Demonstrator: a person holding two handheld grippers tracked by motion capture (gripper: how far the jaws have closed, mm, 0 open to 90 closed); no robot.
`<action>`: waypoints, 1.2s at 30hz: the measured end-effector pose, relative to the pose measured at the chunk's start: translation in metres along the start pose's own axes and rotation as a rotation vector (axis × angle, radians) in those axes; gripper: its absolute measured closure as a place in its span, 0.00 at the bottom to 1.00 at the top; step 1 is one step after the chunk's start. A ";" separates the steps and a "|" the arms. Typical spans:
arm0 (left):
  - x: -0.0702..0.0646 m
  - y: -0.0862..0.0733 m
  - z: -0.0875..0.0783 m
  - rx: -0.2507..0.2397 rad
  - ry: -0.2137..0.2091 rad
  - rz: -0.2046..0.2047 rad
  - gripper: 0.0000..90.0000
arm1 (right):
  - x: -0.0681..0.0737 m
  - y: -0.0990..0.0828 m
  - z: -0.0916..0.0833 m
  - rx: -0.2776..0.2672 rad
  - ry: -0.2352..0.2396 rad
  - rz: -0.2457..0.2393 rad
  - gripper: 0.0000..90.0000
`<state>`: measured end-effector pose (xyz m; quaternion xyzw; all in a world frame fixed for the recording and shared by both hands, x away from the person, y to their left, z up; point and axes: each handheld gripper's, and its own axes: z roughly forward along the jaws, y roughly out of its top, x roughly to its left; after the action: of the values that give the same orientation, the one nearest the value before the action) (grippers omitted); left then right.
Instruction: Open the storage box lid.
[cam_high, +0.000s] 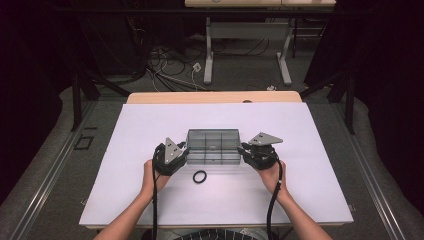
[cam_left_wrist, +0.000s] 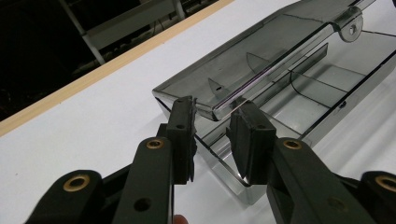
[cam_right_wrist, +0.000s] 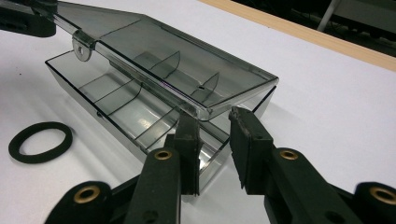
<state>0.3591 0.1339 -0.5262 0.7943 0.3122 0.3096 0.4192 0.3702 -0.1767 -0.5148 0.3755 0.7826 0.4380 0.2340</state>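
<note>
A smoky transparent compartment box (cam_high: 212, 146) is lying on the white tabletop (cam_high: 150, 125), divided inside by partitions, its hinged lid (cam_right_wrist: 173, 60) being held partly raised above the base.

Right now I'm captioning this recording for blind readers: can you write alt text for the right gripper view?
A smoky clear plastic compartment box sits on a white table, its hinged lid partly raised. The right tongs straddle the box's near end wall just below the lid's corner. A black rubber ring lies flat on the table beside the box.
</note>
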 end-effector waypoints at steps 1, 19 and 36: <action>0.000 0.000 0.000 -0.001 0.000 0.001 0.78 | 0.000 0.000 0.000 -0.002 0.000 0.003 0.81; 0.006 0.003 0.000 -0.007 -0.014 0.012 0.78 | -0.002 0.006 0.002 -0.007 -0.016 -0.010 0.82; 0.017 0.022 0.003 -0.003 -0.005 0.031 0.83 | -0.007 0.024 0.005 -0.015 -0.034 -0.033 0.83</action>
<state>0.3770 0.1353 -0.5048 0.7991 0.2983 0.3146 0.4165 0.3871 -0.1722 -0.4963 0.3681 0.7814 0.4333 0.2574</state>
